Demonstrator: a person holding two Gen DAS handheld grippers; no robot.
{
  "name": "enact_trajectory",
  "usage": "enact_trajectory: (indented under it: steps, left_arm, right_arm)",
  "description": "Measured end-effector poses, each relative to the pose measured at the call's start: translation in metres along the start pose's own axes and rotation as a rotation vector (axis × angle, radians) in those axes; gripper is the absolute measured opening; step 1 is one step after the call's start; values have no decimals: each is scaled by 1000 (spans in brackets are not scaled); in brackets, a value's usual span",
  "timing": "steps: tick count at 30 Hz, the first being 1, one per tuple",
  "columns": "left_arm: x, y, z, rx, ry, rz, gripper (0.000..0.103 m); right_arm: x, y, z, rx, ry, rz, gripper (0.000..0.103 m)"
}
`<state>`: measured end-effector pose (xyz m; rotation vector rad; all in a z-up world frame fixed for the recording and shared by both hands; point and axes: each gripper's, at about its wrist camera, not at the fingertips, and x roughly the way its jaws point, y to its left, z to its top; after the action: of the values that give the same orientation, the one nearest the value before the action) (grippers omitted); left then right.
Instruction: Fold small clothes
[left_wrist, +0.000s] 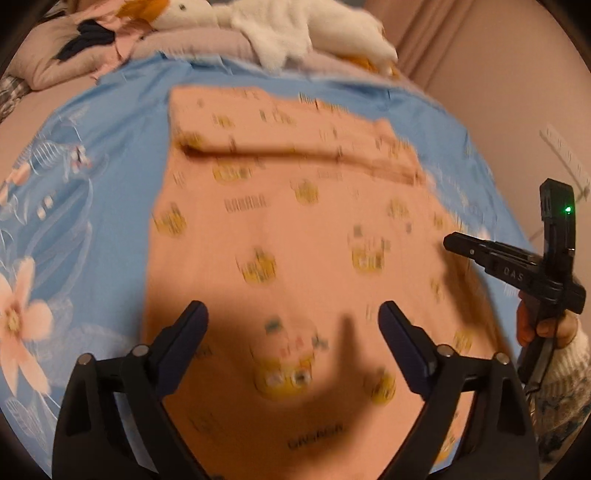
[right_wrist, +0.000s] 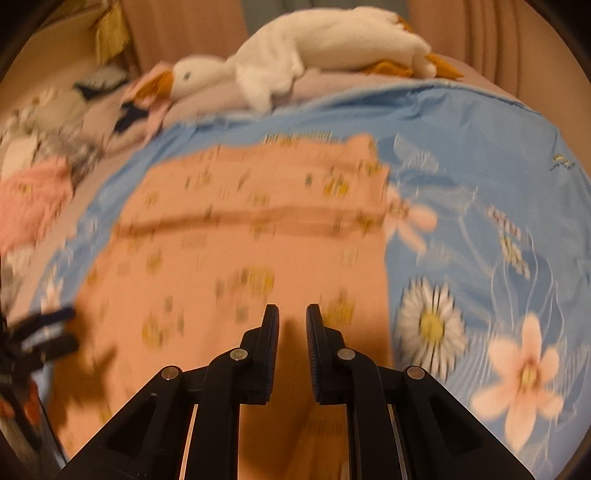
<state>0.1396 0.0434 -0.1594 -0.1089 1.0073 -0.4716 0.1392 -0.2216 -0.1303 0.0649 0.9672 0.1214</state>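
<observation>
An orange garment with yellow cartoon prints (left_wrist: 295, 229) lies flat on a blue floral sheet (left_wrist: 92, 192). Its far part is folded over, making a band across the top. My left gripper (left_wrist: 293, 314) hovers over the near part of the garment, jaws wide open and empty. My right gripper (right_wrist: 292, 314) hovers over the garment's right part (right_wrist: 240, 240), jaws a narrow gap apart with nothing between them. The right gripper also shows at the right edge of the left wrist view (left_wrist: 517, 266). The left gripper appears blurred at the left edge of the right wrist view (right_wrist: 40, 332).
A white plush goose (right_wrist: 314, 48) lies across the far edge of the bed. Pink and dark clothes (right_wrist: 33, 199) are piled at the far left. Beige curtains hang behind. The blue sheet (right_wrist: 480, 221) extends to the right of the garment.
</observation>
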Motion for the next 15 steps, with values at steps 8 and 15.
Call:
enact_trajectory:
  steps: [8, 15]
  left_arm:
    - [-5, -36, -41, 149, 40, 135, 92]
    - [-23, -45, -69, 125, 53, 101, 92]
  right_arm:
    - [-16, -6, -39, 27, 67, 2, 13]
    - [-34, 5, -71, 35, 80, 36, 13]
